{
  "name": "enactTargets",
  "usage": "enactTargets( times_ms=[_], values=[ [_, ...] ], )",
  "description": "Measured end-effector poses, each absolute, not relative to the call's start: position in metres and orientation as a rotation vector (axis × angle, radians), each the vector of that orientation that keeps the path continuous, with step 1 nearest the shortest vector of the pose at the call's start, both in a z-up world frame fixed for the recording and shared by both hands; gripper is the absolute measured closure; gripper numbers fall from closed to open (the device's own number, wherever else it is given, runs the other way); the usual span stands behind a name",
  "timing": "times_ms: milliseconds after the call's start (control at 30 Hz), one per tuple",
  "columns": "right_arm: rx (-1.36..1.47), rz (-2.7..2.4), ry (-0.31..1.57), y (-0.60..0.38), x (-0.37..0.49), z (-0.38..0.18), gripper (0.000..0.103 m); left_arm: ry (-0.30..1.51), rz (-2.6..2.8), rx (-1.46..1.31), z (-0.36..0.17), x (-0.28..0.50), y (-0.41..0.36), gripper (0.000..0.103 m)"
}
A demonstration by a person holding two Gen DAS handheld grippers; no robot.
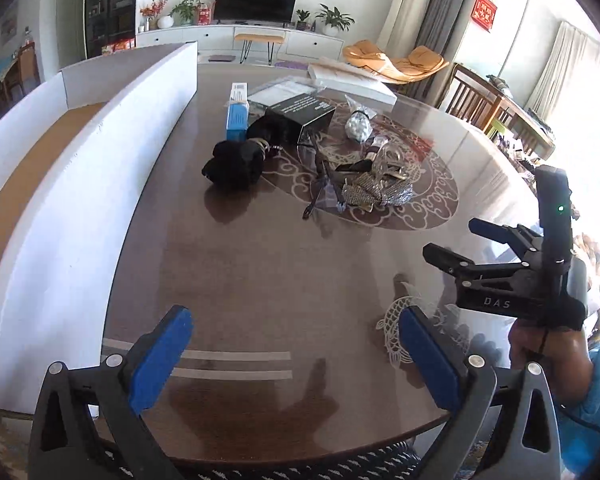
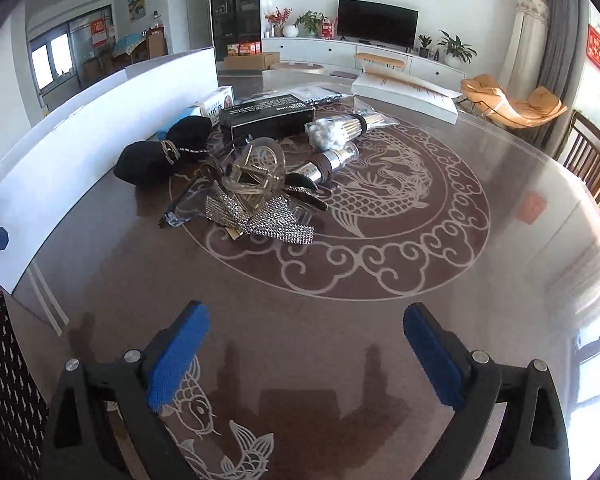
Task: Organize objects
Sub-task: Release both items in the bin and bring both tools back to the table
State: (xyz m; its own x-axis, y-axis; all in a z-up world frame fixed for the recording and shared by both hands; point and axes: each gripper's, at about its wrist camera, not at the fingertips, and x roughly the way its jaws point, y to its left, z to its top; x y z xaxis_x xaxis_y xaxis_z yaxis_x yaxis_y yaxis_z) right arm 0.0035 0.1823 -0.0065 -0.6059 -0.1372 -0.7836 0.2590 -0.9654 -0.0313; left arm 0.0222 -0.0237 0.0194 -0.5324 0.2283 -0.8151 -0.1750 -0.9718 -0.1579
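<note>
Along the left ran a long white box (image 1: 100,128), its open tray lying lengthwise beside the bench (image 1: 260,280). The left tool (image 1: 296,354) hovered over the near edge of the bench, its blue pads spread wide with nothing between them. Ahead of it and slightly right, toward the middle of the bench, lay the clutter to be sorted: a black cap (image 1: 236,160) nearest the white box, a blue carton (image 1: 237,112) standing just behind it, a black box (image 1: 300,114) beside that, then a silver sequinned piece (image 2: 256,216) with a clear buckle (image 2: 256,172) on top, and a bundle of cotton swabs (image 2: 336,130) furthest right.

The right tool (image 2: 306,354) also stood open and empty, pointing down at bare bench near the fish pattern. From it the pile lay ahead and to the left, well apart.

By my judgement the cap sat closer to the left hand's side, its long axis running away from the tool toward the carton, so the left tool looked the likelier to reach it first; the swabs and the cylinder (image 2: 332,160) lay crosswise and suited the right.
</note>
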Motion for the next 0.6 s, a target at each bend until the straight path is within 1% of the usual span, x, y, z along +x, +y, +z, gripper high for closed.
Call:
enactTargets(
  times_ms=[100, 167, 267, 333, 600],
  values=[
    [1.299, -2.613, 0.201, 0.188, 0.000, -0.021, 0.005, 0.005, 2.627, -1.465, -0.011, 0.003, -0.025, 0.000],
    [1.320, -2.602, 0.197, 0.187, -0.004, -0.025, 0.005, 0.022, 2.660, -1.486, -0.021, -0.004, -0.026, 0.000],
    [1.345, -2.586, 0.199, 0.185, -0.007, -0.027, 0.004, 0.012, 2.702, -1.465, -0.022, -0.012, -0.029, 0.000],
    [1.366, -2.573, 0.179, 0.187, -0.008, -0.030, 0.000, 0.026, 2.729, -1.446, -0.022, -0.013, -0.033, 0.000],
    [1.369, -2.590, 0.180, 0.185, -0.007, -0.030, 0.000, 0.056, 2.765, -1.353, -0.023, -0.004, -0.039, 0.000]
  ],
)
